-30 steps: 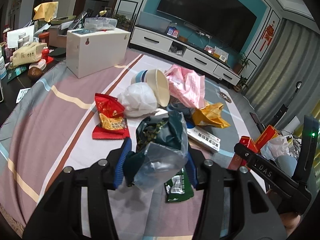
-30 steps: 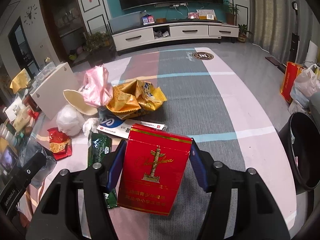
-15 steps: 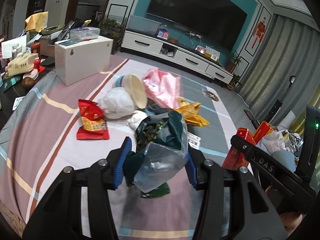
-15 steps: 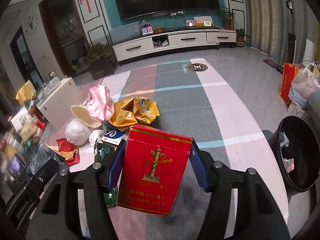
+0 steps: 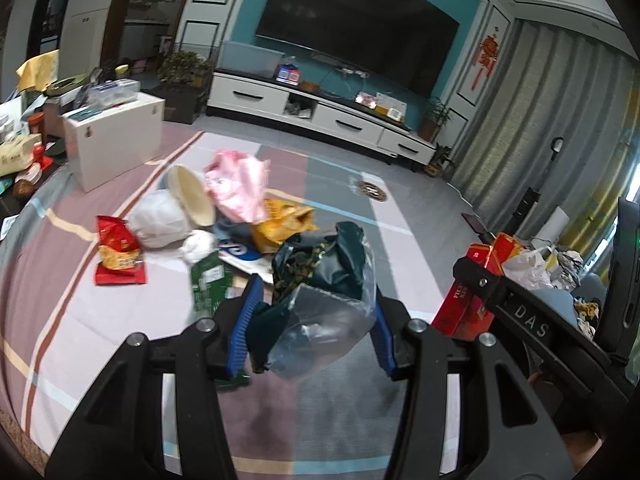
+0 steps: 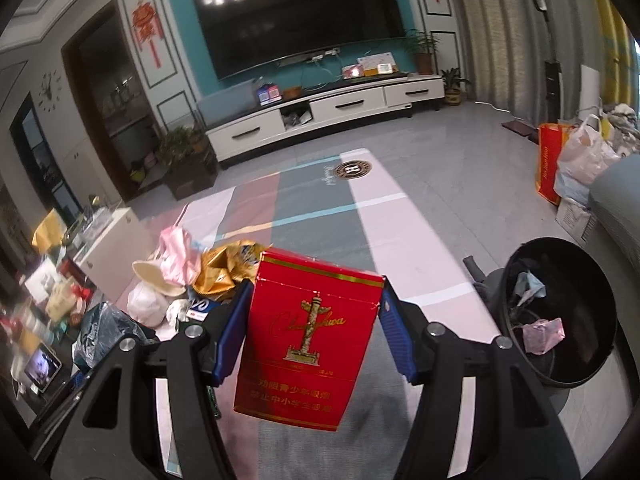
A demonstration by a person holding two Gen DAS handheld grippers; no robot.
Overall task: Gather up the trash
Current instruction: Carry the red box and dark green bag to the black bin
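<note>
Red cigarette carton sits upright between the right gripper pads, clamped on both narrow sides, front face to the camera, top edge sticking out past the fingertips. It's off the floor, above the striped rug.

Dark green crumpled bag with a clear plastic part is wedged between the left gripper blue pads, clamped too, bulging up and forward out of the jaws, clear part hanging below.

In the left view the right gripper with the carton shows at the right, beside and apart from the left one.

Black trash bin is on the floor right of the right gripper, near but not under it; some scraps inside.

Rest of the pile is on the rug ahead and left: yellow foil wrapper, pink plastic bag, cream bowl on its side, white wad, red snack packet, green packet. White box behind them.
</note>
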